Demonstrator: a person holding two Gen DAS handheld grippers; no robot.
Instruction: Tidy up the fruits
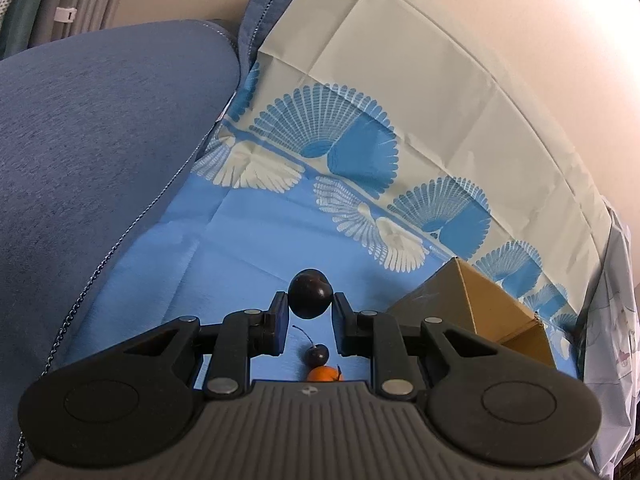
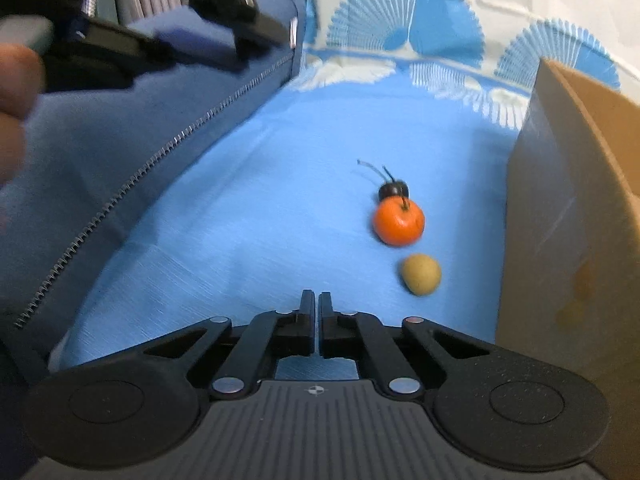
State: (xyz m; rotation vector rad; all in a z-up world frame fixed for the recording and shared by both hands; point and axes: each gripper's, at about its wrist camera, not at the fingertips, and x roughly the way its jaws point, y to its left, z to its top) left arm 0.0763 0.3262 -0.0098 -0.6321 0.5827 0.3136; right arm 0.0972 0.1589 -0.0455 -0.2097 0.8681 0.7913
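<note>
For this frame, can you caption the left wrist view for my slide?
Left gripper holds a dark plum above a cherry and an orange fruit on the blue cloth.

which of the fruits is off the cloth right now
The dark plum, pinched between the left gripper's pads. The cherry, orange fruit and yellowish fruit all lie on the blue cloth.

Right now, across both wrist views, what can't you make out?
- Cardboard box contents: its wall hides the inside in the right wrist view; the left wrist view shows only its outer faces.
- Orange fruit: half hidden behind the left gripper body, left wrist view.
- Left gripper in the right wrist view: blurred, cut off by the top edge.
</note>
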